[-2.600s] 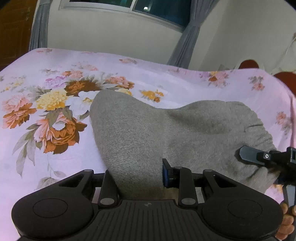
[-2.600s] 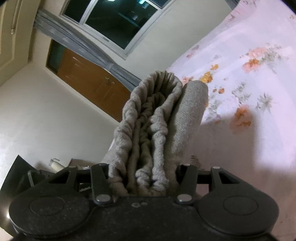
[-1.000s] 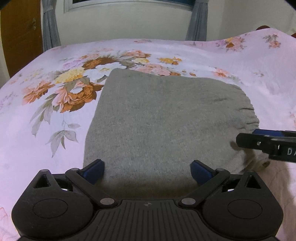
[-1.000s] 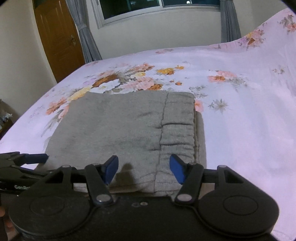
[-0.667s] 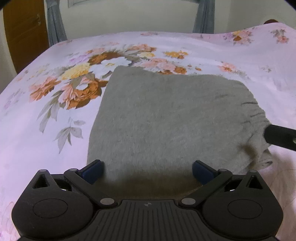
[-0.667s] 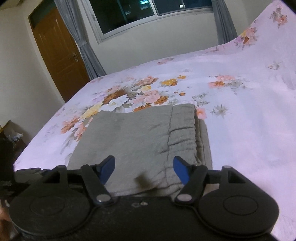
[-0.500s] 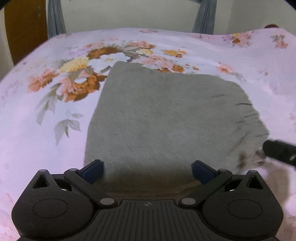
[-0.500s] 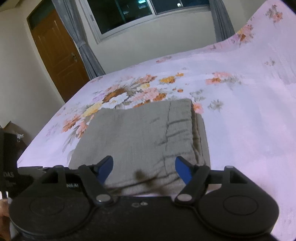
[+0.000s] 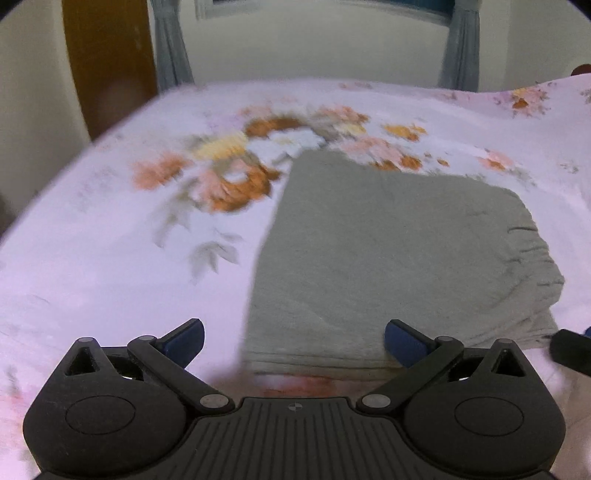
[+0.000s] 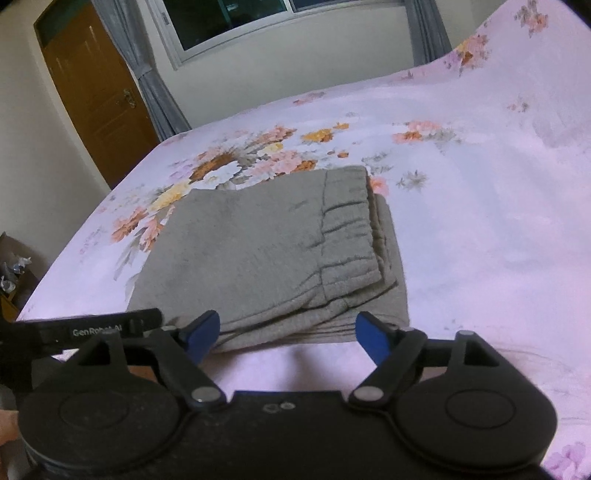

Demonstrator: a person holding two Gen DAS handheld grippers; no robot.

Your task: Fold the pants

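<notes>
At the far left of the right wrist view we see a brown wooden door (image 10: 99,96) set in a cream wall, and beside it grey curtains (image 10: 159,99) hang at either side of a dark window (image 10: 236,22) above the bed's far edge. Below them spreads the pale pink bedsheet printed with orange, yellow and white flowers (image 10: 498,229), which covers the whole bed. Low in that view, at its left edge, we make out part of our left gripper (image 10: 103,326), a black bar with white lettering; in its own view the left gripper (image 9: 293,338) has its blue-padded fingers (image 9: 184,338) spread wide, released, with nothing pressed between them, and only the near edge of the cloth shows in the gap. The folded grey knit pants (image 10: 266,258) lie flat on the sheet near the bed's near edge, a neat stacked rectangle resting partly over the big flower cluster, with the gathered elastic waistband (image 10: 347,229) along the right side of the stack. Our right gripper (image 10: 286,334) hovers just short of the near edge of the pants; its jaws are opening, the blue pads (image 10: 373,336) stand clear of the fabric, and nothing is gripped. To the right of the pants the sheet runs on to the raised far right corner of the bed.
</notes>
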